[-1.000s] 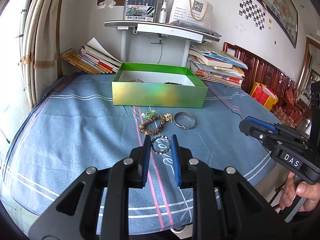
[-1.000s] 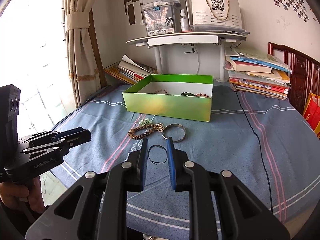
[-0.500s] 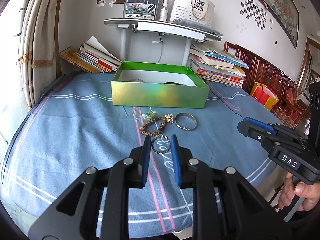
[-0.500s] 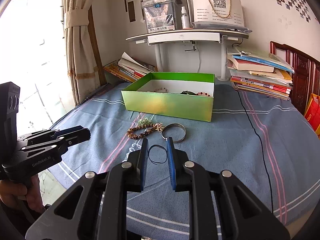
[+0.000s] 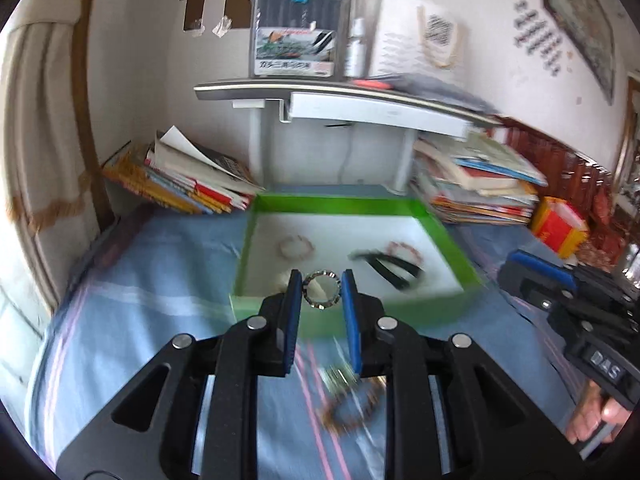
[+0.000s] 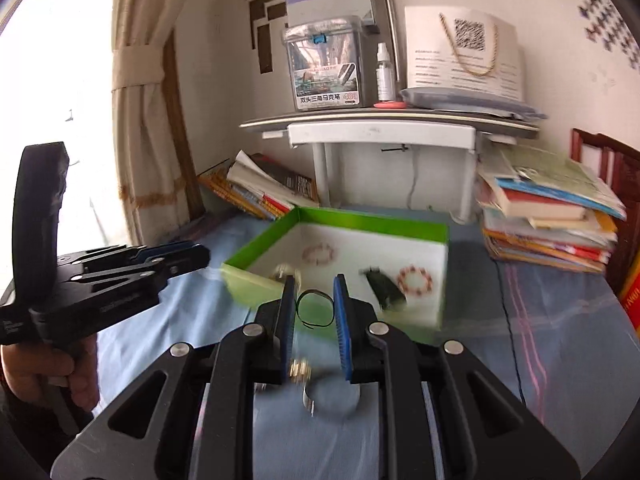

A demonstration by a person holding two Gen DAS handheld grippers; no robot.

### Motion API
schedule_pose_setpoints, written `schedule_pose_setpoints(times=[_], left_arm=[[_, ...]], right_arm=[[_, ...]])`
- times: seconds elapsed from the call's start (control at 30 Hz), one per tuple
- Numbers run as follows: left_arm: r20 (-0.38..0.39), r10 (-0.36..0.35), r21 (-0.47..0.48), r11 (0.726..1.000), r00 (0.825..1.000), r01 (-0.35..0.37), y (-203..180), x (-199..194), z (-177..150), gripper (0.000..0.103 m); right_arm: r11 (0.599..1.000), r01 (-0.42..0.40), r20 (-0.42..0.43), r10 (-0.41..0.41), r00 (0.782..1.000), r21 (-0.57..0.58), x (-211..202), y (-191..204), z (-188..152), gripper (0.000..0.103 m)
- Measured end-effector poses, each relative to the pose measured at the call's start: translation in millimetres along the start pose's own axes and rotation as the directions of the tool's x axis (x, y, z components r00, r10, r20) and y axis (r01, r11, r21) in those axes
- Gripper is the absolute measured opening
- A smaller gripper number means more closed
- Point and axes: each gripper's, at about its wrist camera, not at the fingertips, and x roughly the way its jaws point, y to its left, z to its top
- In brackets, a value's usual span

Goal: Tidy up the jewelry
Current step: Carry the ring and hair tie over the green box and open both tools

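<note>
Blue striped cloth (image 5: 152,320) covers the surface; green box (image 5: 448,240) at frame centre, book stacks (image 6: 552,216) behind, curtain (image 6: 148,112) upper left. Left gripper (image 5: 321,286) clamps a beaded ring (image 5: 321,294); right gripper (image 6: 314,294) clamps a thin black band (image 6: 314,307), both over the box's near edge.

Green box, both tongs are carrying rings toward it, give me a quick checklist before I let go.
1. Left tongs shut on beaded ring: ok.
2. Right tongs shut on black loop: ok.
3. Box open, white floor showing: ok.
4. Beaded ring past the box's near wall: cannot tell, picture blurred.
5. Black loop over the box floor: cannot tell; it shows against the near wall.
6. Brown bracelet and bangle not yet boxed: not ok.
</note>
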Motion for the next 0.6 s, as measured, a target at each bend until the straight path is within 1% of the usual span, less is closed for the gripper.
schedule_pose_setpoints(times=[0.03, 0.13, 0.2, 0.3, 0.33, 0.37, 0.4, 0.43, 0.47, 0.5, 0.53, 0.57, 0.6], left_arm=[[-0.013, 0.012, -0.006, 1.0, 1.0, -0.012, 5, 15, 9, 0.02], [-0.087, 0.045, -0.029, 0.998, 0.995, -0.048, 21, 74, 30, 0.02], [-0.119, 0.062, -0.022, 0.998, 0.991, -0.065, 23, 101, 35, 0.02], [-0.149, 0.09, -0.032, 0.995, 0.985, -0.095, 30, 129, 40, 0.022], [-0.159, 0.095, -0.037, 0.994, 0.983, -0.102, 34, 136, 42, 0.033], [-0.155, 0.106, -0.041, 0.993, 0.982, -0.114, 36, 137, 42, 0.049], [-0.138, 0.123, -0.052, 0.99, 0.983, -0.131, 39, 133, 42, 0.056], [-0.107, 0.121, -0.065, 0.99, 0.987, -0.128, 41, 123, 42, 0.063], [-0.087, 0.104, -0.067, 0.992, 0.991, -0.11, 41, 112, 42, 0.068], [-0.07, 0.094, -0.064, 0.993, 0.993, -0.098, 42, 101, 40, 0.07], [-0.041, 0.099, -0.059, 0.993, 0.994, -0.102, 42, 79, 37, 0.074], [-0.011, 0.098, -0.058, 0.993, 0.995, -0.098, 42, 63, 35, 0.08], [0.039, 0.091, -0.062, 0.994, 0.995, -0.089, 41, 37, 30, 0.084]], right_arm=[[1.0, -0.003, -0.008, 0.003, 1.0, 0.003, 13, -3, 6, 0.019], [1.0, -0.025, -0.054, 0.025, 0.998, 0.01, 59, -9, 20, 0.019], [0.999, -0.041, -0.085, 0.043, 0.995, 0.025, 90, -15, 23, 0.019], [0.997, -0.062, -0.112, 0.066, 0.992, 0.037, 116, -19, 22, 0.019], [0.998, -0.049, -0.112, 0.053, 0.992, 0.04, 120, -21, 22, 0.023], [0.998, -0.038, -0.108, 0.043, 0.993, 0.051, 119, -24, 23, 0.026], [0.997, -0.037, -0.104, 0.044, 0.994, 0.068, 115, -28, 24, 0.026], [0.995, -0.049, -0.085, 0.057, 0.995, 0.089, 102, -31, 26, 0.026], [0.994, -0.054, -0.057, 0.06, 0.997, 0.091, 87, -33, 26, 0.027], [0.995, -0.046, -0.032, 0.049, 0.998, 0.087, 73, -33, 27, 0.034], [0.996, -0.033, 0.018, 0.032, 0.999, 0.087, 48, -33, 25, 0.048], [0.995, -0.031, 0.061, 0.025, 0.998, 0.09, 28, -34, 23, 0.055], [0.996, -0.025, 0.1, 0.016, 0.995, 0.091, 8, -34, 20, 0.063]])
